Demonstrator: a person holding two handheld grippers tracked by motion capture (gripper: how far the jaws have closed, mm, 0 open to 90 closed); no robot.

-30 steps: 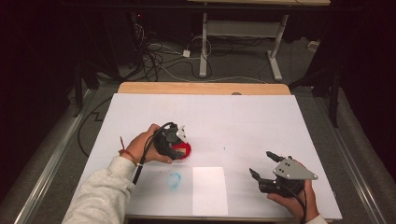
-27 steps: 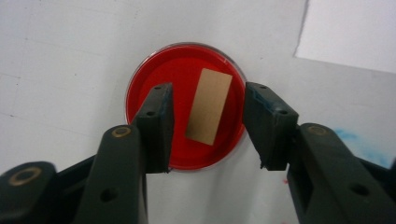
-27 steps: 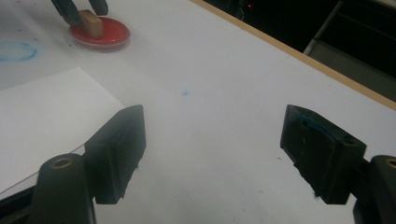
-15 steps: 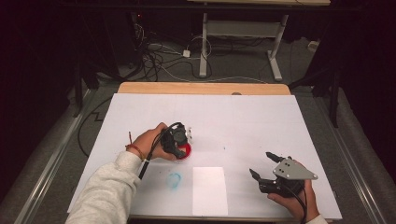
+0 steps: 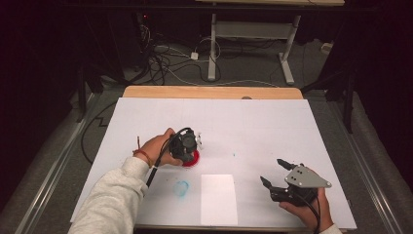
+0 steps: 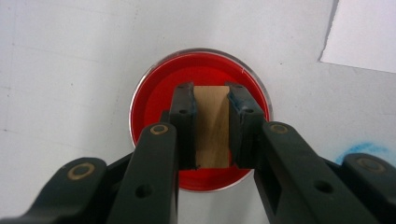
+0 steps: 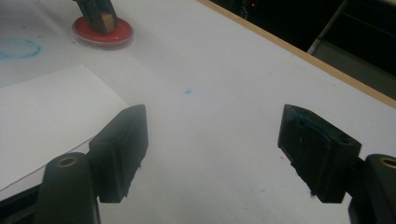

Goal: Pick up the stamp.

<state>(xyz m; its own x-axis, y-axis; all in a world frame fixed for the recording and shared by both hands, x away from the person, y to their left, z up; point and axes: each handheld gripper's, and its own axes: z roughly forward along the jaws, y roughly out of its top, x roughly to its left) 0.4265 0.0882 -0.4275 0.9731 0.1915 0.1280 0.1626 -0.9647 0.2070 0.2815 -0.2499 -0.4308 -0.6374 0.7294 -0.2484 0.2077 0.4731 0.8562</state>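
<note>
Over red dish [image 6: 201, 121]: left gripper [image 6: 211, 95] clamped on wood block [image 6: 211, 126], jaws just closed. Off-centre pinch risks block twisting, dish dragging. Right gripper [image 7: 212, 154] wide open, empty.

Left gripper [image 6: 211, 126] points straight down, and its jaws have just been closing, now clamped tight on a small wooden block [image 6: 211, 126]. Right gripper [image 5: 277, 173] sits near right, jaws spread wide, holding nothing.

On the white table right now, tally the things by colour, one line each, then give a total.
Red: 1, the round dish
Tan: 1, the wooden block
White: 1, the paper sheet
Blue: 1, the ring smudge
Total: 4
</note>
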